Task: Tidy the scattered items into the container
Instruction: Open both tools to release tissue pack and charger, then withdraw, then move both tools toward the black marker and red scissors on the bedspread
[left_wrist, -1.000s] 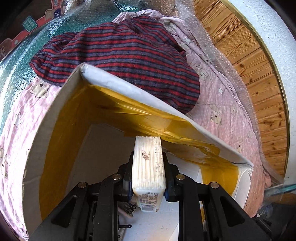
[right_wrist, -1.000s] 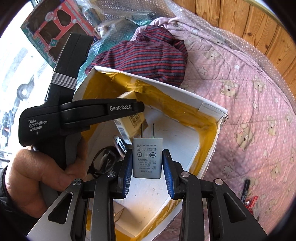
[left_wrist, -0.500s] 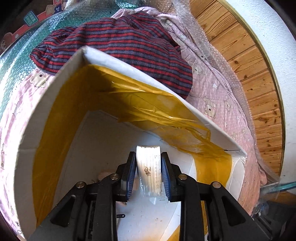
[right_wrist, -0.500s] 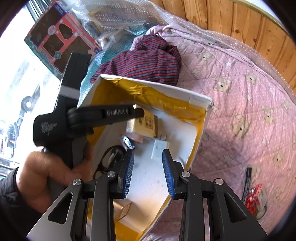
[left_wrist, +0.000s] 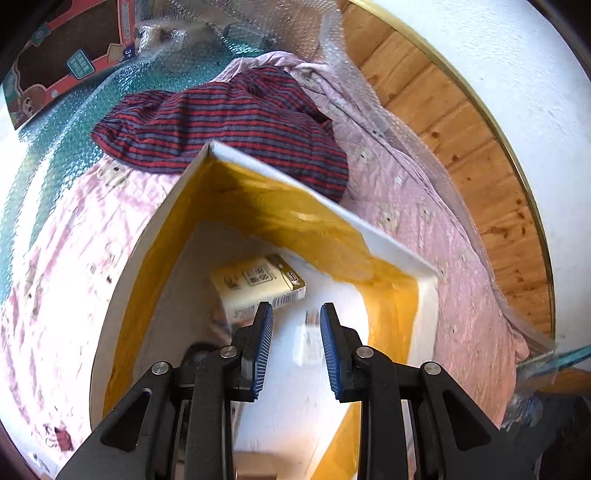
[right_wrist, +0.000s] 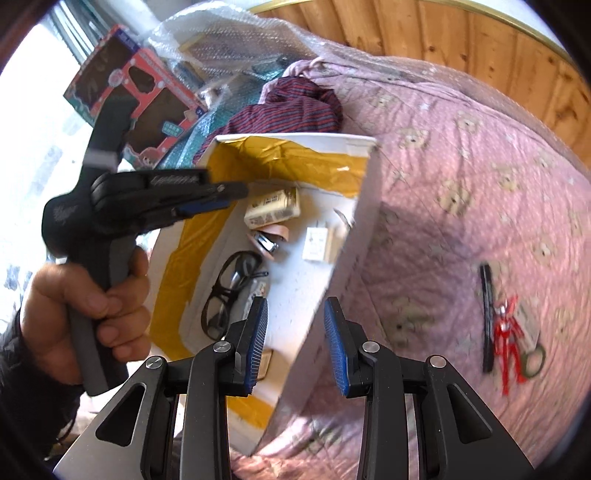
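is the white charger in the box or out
In: the white charger lies on the box floor beside the tissue pack, free of both hand-held grippers.

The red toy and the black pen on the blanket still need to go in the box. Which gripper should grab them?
Probably the right gripper. It is open and empty, and the red toy and black pen lie on its side of the box. The left gripper, also open, hangs over the box, farther away.
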